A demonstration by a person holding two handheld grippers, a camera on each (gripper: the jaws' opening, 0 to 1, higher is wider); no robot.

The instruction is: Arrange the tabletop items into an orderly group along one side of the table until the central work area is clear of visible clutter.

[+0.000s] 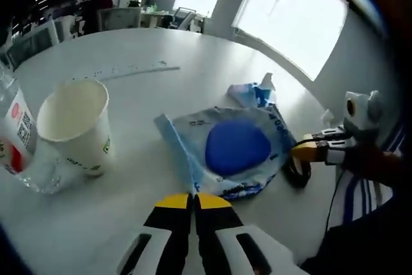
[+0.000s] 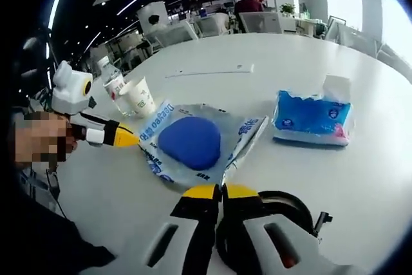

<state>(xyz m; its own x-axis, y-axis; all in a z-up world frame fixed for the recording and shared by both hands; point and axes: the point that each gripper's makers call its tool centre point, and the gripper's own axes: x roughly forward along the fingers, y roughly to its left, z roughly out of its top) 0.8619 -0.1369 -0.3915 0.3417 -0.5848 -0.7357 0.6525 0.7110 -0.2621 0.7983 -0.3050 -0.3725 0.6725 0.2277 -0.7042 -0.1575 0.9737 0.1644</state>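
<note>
A large white round surface (image 2: 309, 62) sits in an open office with rows of ceiling strip lights, bright windows, and desks and chairs beyond its far edge. A long pale ruler-like strip (image 2: 209, 71) lies alone toward the far side, with bare white top all around it.

Near the middle lies a flat clear plastic package with blue print (image 2: 225, 134), a blue rounded pad (image 2: 190, 142) inside it. In the left gripper view the left hand-held gripper (image 1: 193, 199) has its yellow-tipped jaws together on the near corner of that package (image 1: 187, 159); whether the film is pinched between them I cannot tell. The right hand-held gripper (image 2: 219, 192) also has its jaws closed together, tips at the package's near edge, and a black ring-shaped object (image 2: 290, 207) lies on the surface just beside them.

A blue tissue pack (image 2: 313, 117) with a white sheet standing out of it rests apart from the package, closer to the window side. A white paper cup (image 1: 76, 123) stands upright just beside a clear water bottle (image 1: 16, 136) with a red-and-white label, both near the surface's edge. The stretch between cup and package is open.
</note>
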